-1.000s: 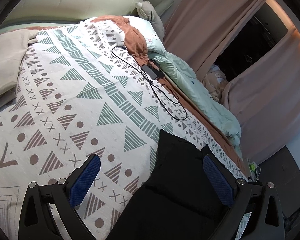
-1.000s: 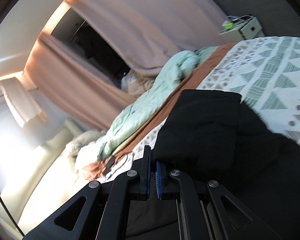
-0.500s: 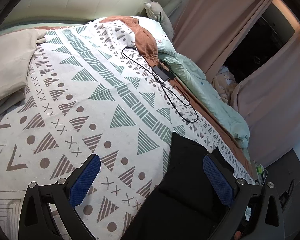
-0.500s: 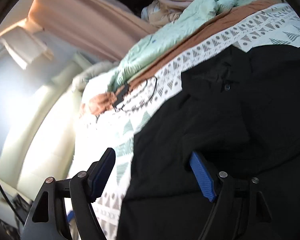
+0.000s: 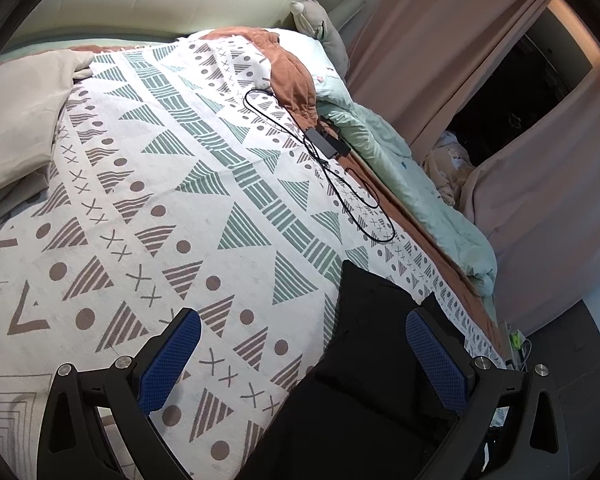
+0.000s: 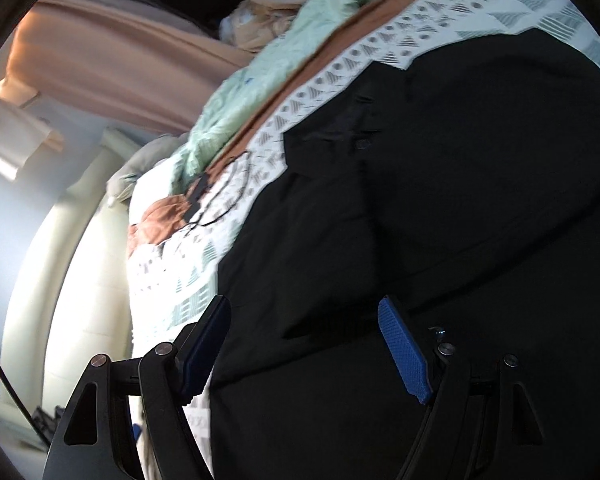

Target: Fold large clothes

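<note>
The left claw (image 5: 302, 360) is spread wide with nothing between its blue pads (image 5: 168, 364); it hangs above the near part of the bed, its left finger over the patterned bedspread (image 5: 172, 208) and its right finger over the edge of the black garment (image 5: 364, 364). The right claw (image 6: 304, 344) is also spread and empty, its blue pads (image 6: 402, 354) standing over the dark cloth.

The black garment (image 6: 440, 208) lies on the near right part of the bed, spread over the bedspread, with a small button showing on it in the right wrist view. Farther along the bed, a black cable (image 5: 340, 184) loops over the bedspread and runs to a small black adapter (image 5: 326, 142). Just right of that, a rust-brown blanket (image 5: 296, 80) and a pale green quilt (image 5: 412, 188) are bunched along the right edge of the bed. A beige cloth (image 5: 16, 120) lies at the far left. Pink curtains (image 5: 540, 184) hang to the right beyond the bed.
</note>
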The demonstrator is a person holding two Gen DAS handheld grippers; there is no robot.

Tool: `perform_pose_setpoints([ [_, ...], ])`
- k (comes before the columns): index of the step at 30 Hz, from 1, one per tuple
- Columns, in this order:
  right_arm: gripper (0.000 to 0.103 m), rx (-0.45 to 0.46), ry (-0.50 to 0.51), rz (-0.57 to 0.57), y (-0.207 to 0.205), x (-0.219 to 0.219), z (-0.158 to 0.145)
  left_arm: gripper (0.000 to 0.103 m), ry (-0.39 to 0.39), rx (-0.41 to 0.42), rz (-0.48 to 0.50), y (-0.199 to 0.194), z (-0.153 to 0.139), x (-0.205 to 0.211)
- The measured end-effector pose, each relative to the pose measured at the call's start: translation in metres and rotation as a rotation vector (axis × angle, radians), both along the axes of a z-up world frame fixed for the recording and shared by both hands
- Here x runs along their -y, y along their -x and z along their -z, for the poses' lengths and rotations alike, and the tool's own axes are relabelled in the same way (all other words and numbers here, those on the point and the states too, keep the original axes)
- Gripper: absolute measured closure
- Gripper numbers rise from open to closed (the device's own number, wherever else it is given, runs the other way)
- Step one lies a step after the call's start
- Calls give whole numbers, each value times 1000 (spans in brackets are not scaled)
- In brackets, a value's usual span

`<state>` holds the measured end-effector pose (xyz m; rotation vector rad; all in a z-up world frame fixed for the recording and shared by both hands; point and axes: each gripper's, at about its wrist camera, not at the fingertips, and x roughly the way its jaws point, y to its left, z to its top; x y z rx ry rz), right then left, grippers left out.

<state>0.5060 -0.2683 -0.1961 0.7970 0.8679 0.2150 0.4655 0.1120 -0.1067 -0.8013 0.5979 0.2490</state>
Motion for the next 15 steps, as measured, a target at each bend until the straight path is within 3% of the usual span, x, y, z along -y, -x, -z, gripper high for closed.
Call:
perform_pose_setpoints([
  [4,27,13,-38,77,-5,21,12,1,11,0,-5,1,1,-2],
  [8,31,17,-57,53,-21,12,21,1,9,-1,-9,1,2,-4],
  [12,42,28,-137,-44,-33,-16,23,1,-21,-38,-47,2,5,-9],
  [13,42,47,-197,-89,-34,-25,21,1,-23,-47,-57,3,7,-10],
  [15,53,112,-307,-229,-37,-50,9,1,-13,-60,-69,4,10,-14],
])
